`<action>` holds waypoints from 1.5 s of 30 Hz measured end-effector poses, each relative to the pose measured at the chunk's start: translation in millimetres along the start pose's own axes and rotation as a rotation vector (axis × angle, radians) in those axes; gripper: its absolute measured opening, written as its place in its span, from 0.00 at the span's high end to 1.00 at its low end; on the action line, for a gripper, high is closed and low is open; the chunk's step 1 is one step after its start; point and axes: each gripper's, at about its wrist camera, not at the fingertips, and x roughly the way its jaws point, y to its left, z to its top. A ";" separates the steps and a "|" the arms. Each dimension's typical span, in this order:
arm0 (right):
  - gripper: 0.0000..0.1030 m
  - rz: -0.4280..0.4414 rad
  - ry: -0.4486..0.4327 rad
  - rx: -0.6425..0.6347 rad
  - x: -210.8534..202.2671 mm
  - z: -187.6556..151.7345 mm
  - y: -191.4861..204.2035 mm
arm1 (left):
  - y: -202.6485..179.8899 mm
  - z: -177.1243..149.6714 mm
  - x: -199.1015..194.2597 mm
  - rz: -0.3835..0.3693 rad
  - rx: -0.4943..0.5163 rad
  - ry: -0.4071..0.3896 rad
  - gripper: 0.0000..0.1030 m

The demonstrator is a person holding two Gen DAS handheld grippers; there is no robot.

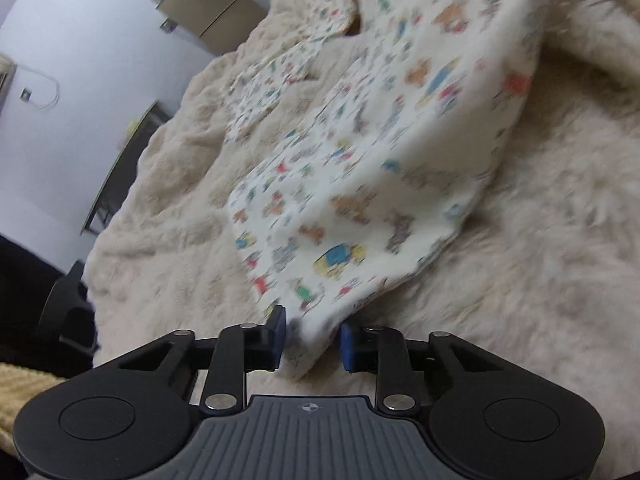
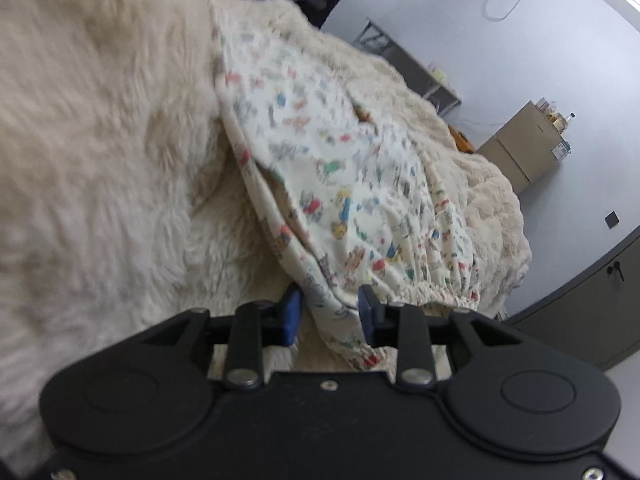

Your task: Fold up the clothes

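A cream garment with a small colourful cartoon print (image 1: 360, 152) lies on a fluffy cream blanket (image 1: 540, 260). In the left wrist view its near corner hangs between my left gripper's (image 1: 313, 338) blue pads, which stand apart and do not pinch it. In the right wrist view the garment (image 2: 352, 184) shows its gathered elastic waistband (image 2: 432, 292) near my right gripper (image 2: 330, 314). A fold of cloth passes between its blue pads, which stand apart. Both views are motion-blurred.
The blanket (image 2: 100, 140) covers the whole bed. Beyond it stand a brown cabinet (image 1: 212, 12), a dark desk (image 1: 120, 168) against a pale wall, and grey cupboard doors (image 2: 592, 296). A black chair (image 1: 68, 312) sits at the bed's left edge.
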 end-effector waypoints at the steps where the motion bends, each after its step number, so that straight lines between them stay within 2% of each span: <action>1: 0.62 0.002 -0.034 0.034 -9.0 -0.6 -5.3 | 2.2 -1.7 0.1 -0.003 -0.010 0.005 0.80; 3: 0.60 -0.009 -0.109 0.093 -22.1 -1.0 -17.2 | 5.6 -5.5 0.5 -0.004 -0.022 0.012 0.82; 7: 0.39 -0.021 -0.206 0.219 -34.6 0.6 -37.8 | 10.6 -10.8 2.3 0.000 -0.037 0.025 0.84; 9: 0.34 -0.027 -0.242 0.287 -35.7 2.5 -48.4 | 12.8 -12.6 4.2 0.002 -0.046 0.035 0.83; 11: 0.32 -0.032 -0.225 0.315 -26.4 6.1 -53.7 | 13.3 -12.4 6.3 0.002 -0.053 0.048 0.81; 13: 0.27 -0.010 -0.186 0.356 -11.8 9.7 -57.9 | 12.4 -11.4 5.0 0.011 -0.054 0.060 0.71; 15: 0.27 0.005 -0.157 0.389 -0.5 11.8 -59.7 | 14.6 -11.1 0.1 0.007 -0.068 0.071 0.57; 16: 0.27 0.006 -0.138 0.418 6.8 13.2 -62.0 | 16.3 -11.0 -2.9 0.003 -0.078 0.076 0.54; 19: 0.27 0.004 -0.063 0.589 35.0 19.1 -71.9 | 20.7 -11.1 -16.8 -0.050 -0.101 0.074 0.47; 23: 0.27 0.049 -0.054 0.779 59.7 18.8 -78.8 | 13.9 -5.6 -31.5 -0.112 -0.067 0.043 0.40; 30: 0.24 0.080 -0.012 0.745 84.3 27.3 -57.3 | -8.2 14.5 -21.1 -0.076 0.000 -0.079 0.40; 31: 0.23 0.084 -0.009 0.747 86.4 26.4 -55.9 | -8.9 14.3 -18.5 -0.062 -0.001 -0.087 0.38; 32: 0.22 0.086 -0.008 0.751 87.5 25.7 -56.0 | -7.3 11.5 -15.1 -0.039 -0.015 -0.085 0.27; 33: 0.22 0.089 -0.011 0.759 88.0 25.1 -56.9 | -5.7 8.8 -11.7 -0.016 -0.029 -0.083 0.21; 34: 0.22 0.092 -0.016 0.770 88.2 24.0 -57.6 | -4.2 6.4 -9.7 -0.002 -0.042 -0.083 0.21; 38: 0.21 0.099 -0.034 0.813 91.7 21.6 -58.6 | -3.9 2.6 -13.8 -0.006 -0.073 -0.123 0.21; 41: 0.21 0.109 -0.020 0.832 96.1 20.3 -58.5 | -8.4 4.5 -18.7 -0.007 -0.043 -0.125 0.21; 45: 0.21 0.112 -0.012 0.849 97.3 19.0 -58.8 | -7.4 4.3 -30.4 -0.064 -0.052 -0.169 0.18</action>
